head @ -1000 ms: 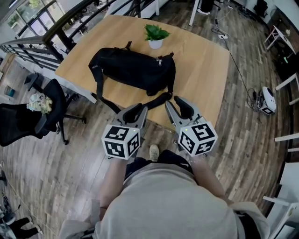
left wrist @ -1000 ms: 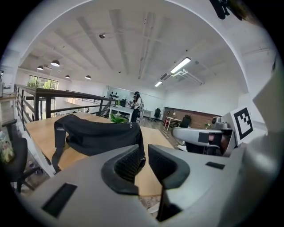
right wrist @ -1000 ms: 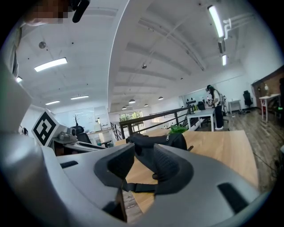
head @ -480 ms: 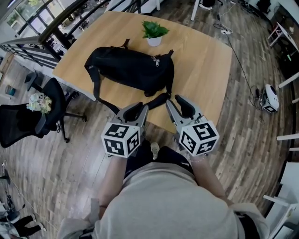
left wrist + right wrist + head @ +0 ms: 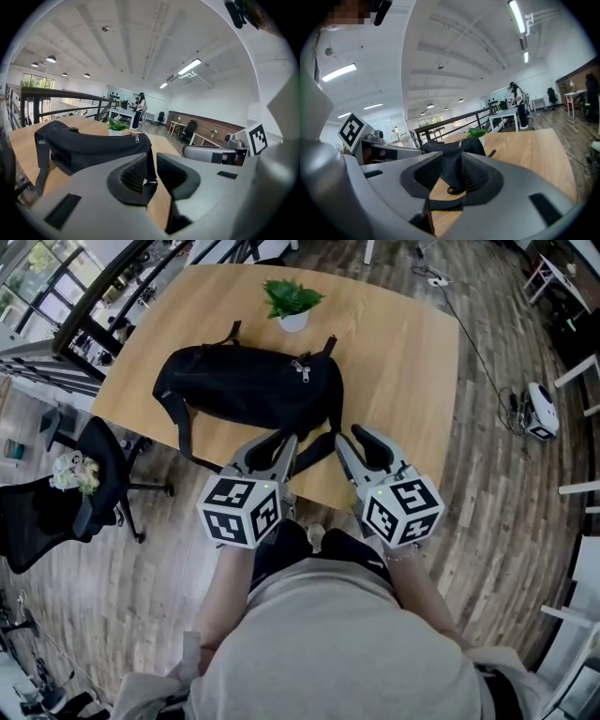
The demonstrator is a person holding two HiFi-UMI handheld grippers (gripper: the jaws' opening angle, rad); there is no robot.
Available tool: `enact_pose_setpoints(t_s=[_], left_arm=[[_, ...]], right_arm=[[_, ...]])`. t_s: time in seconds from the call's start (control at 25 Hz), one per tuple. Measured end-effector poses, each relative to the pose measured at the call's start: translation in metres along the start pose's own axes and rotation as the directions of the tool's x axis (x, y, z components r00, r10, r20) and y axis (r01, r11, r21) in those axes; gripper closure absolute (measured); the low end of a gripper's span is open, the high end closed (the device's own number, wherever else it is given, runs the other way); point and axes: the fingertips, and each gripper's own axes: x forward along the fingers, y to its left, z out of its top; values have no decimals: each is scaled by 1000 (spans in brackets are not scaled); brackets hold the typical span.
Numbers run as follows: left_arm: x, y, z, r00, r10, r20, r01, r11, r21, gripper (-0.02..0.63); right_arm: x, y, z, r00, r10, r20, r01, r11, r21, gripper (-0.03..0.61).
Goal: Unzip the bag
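Note:
A black duffel bag (image 5: 248,390) lies across the wooden table (image 5: 403,362), its zipper pull (image 5: 302,368) at the top near the right end. One of its straps (image 5: 317,448) trails toward the table's near edge. My left gripper (image 5: 274,448) and right gripper (image 5: 361,442) hover side by side at that edge, short of the bag, both open with nothing held. In the left gripper view the bag (image 5: 89,145) and pull (image 5: 136,137) lie beyond the gripper (image 5: 152,171). In the right gripper view the bag (image 5: 452,150) stands past the open gripper (image 5: 452,171).
A small potted plant (image 5: 291,304) stands just behind the bag. A black office chair (image 5: 56,493) sits left of the table, beside a railing (image 5: 84,315). A white device (image 5: 537,425) with a cable lies on the floor at the right. A person (image 5: 139,110) stands far off.
Both grippers have moved forward to the table's near edge, closer to the bag and its strap. The bag has not moved.

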Motion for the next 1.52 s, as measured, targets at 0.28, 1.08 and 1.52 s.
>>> enact_pose_setpoints(t_s=[0.28, 1.08, 1.52], left_arm=[[36, 32, 20, 998, -56, -36, 57, 998, 25, 535], [118, 61, 49, 959, -233, -161, 245, 968, 59, 439], [135, 61, 44, 921, -301, -248, 318, 948, 29, 439]], right_arm=[[36, -17, 9, 998, -63, 1, 63, 998, 31, 460], [96, -44, 11, 986, -160, -42, 165, 976, 145, 428], [105, -45, 3, 986, -145, -83, 157, 973, 168, 433]])
